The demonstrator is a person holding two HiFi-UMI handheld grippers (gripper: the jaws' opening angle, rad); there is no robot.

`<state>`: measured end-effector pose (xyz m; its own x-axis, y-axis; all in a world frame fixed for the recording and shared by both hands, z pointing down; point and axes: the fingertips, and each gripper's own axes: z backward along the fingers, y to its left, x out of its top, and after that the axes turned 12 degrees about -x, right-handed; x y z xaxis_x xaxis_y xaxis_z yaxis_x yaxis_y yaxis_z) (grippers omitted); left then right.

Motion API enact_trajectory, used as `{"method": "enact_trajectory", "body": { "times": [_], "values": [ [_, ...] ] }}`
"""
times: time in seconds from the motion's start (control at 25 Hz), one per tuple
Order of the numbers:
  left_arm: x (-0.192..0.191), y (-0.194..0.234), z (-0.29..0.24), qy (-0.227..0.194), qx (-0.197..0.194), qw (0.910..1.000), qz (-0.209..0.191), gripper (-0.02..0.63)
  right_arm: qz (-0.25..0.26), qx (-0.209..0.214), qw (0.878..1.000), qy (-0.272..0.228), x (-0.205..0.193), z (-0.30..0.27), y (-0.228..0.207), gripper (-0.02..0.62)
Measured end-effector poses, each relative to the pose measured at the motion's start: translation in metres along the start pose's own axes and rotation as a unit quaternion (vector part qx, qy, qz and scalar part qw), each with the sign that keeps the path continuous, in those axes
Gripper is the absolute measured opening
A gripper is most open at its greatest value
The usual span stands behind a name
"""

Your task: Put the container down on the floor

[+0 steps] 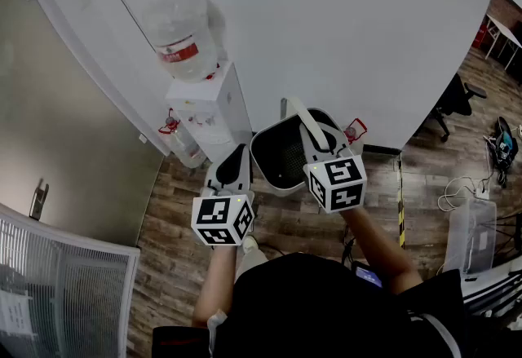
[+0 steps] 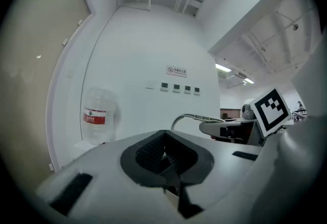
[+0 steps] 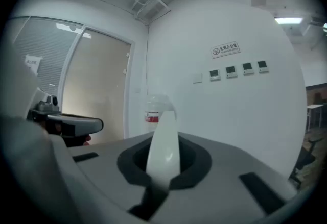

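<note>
now right claw (image 3: pixel 163 164) pinches container (image 1: pixel 277 162) by its handle (image 1: pixel 295 113), left claw (image 2: pixel 167 164) pressed together; red bottle label (image 1: pixel 178 50) unreadable.

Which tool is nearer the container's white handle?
Right. The right tool is shut on the handle itself; the left tool, shut and empty, sits left of the container, beside its rim.

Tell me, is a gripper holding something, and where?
The right gripper holds the container by its white handle; the left gripper holds nothing.

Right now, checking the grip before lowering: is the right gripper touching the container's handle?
Touching. The right gripper view shows the right gripper with its jaws pinched on the white handle, no gap.
</note>
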<state>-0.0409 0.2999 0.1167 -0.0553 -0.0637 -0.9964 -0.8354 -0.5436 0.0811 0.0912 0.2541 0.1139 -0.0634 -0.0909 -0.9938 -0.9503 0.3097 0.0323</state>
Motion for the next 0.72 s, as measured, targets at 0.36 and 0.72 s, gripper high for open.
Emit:
{"method": "enact_trajectory", "body": {
  "times": [0.36,0.72],
  "values": [
    [0.004,-0.004,-0.005,-0.001,0.000,0.9999,-0.013,0.014,-0.014,0.006,1.000,-0.004,0.001,0.003,-0.003,0.029],
    [0.003,-0.001,-0.014,0.000,0.000,1.0000,-0.010,0.014,-0.018,0.009,1.000,-0.001,0.002,-0.003,-0.004,0.028]
  ]
}}
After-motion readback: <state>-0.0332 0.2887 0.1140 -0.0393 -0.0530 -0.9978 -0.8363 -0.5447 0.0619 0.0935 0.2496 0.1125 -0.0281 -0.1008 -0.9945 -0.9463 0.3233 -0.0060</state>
